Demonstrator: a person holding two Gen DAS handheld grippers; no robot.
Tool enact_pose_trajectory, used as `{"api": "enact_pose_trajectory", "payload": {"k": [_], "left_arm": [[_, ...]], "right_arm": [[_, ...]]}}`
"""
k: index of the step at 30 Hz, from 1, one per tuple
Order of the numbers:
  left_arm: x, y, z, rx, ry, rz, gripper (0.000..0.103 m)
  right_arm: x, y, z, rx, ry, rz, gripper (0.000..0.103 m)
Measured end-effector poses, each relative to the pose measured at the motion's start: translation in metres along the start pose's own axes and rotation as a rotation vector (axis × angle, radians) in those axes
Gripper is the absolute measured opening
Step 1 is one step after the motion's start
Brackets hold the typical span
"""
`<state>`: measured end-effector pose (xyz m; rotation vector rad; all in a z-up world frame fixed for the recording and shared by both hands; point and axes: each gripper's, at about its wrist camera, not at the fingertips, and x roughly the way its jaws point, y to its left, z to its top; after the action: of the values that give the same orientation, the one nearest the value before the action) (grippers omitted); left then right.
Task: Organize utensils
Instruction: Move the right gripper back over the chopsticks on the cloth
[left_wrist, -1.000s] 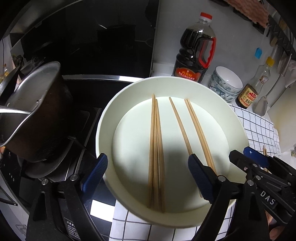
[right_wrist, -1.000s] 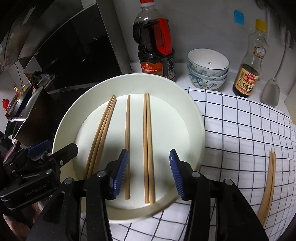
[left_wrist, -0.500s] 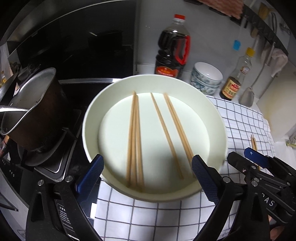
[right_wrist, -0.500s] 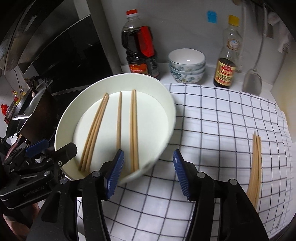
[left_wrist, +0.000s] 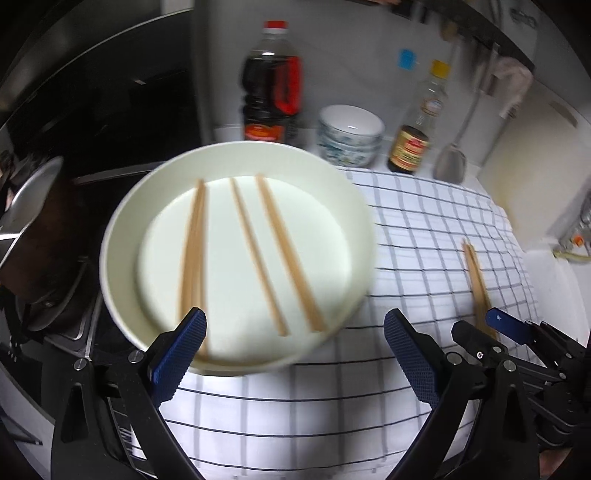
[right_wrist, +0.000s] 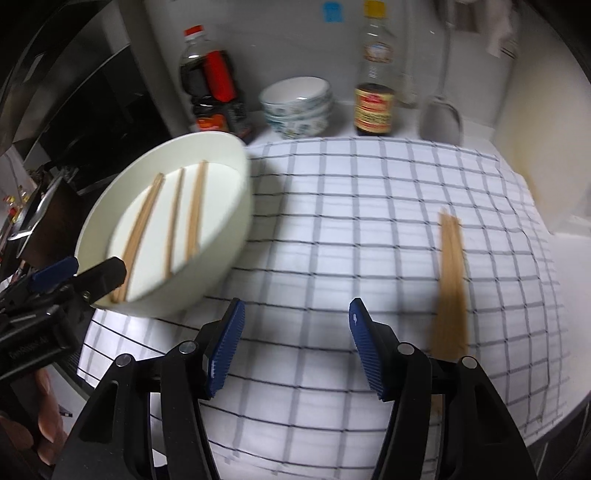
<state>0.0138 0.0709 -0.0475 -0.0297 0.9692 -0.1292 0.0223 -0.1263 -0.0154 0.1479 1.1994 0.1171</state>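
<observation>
A white plate (left_wrist: 122, 236) holds several wooden chopsticks (left_wrist: 271, 247) lying side by side; it also shows in the right wrist view (right_wrist: 236, 221) at the left. My left gripper (left_wrist: 293, 354) is open and empty just in front of the plate's near rim. My right gripper (right_wrist: 295, 347) is open and empty over the checked cloth (right_wrist: 351, 221), clear of the plate. A bundle of chopsticks (right_wrist: 450, 280) lies on the cloth to the right of my right gripper, and it shows in the left wrist view (left_wrist: 478, 280) too.
A soy sauce bottle (left_wrist: 271, 81), stacked bowls (left_wrist: 349, 134), a smaller sauce bottle (left_wrist: 415, 136) and a spatula (left_wrist: 450, 162) stand along the back wall. A metal pot (left_wrist: 33, 229) sits on the stove at the left.
Both grippers have pulled back and to the right, away from the plate. The right gripper now hangs over the bare cloth, closer to the loose chopstick bundle.
</observation>
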Motion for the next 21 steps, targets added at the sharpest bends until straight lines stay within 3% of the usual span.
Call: {"api": "enact_pose_trajectory", "payload": {"k": [12,21], "left_arm": [[0.017,-0.097,0.000,0.129,0.012,-0.108,0.095],[0.052,-0.137,-0.006,0.148,0.038,-0.110,0.095]], "right_arm": [[-0.020,-0.113,-0.032,0.150,-0.008,-0.131,0.056],[0.013,-0.156,-0.036,0.157,0.005,-0.147,0.056]]}}
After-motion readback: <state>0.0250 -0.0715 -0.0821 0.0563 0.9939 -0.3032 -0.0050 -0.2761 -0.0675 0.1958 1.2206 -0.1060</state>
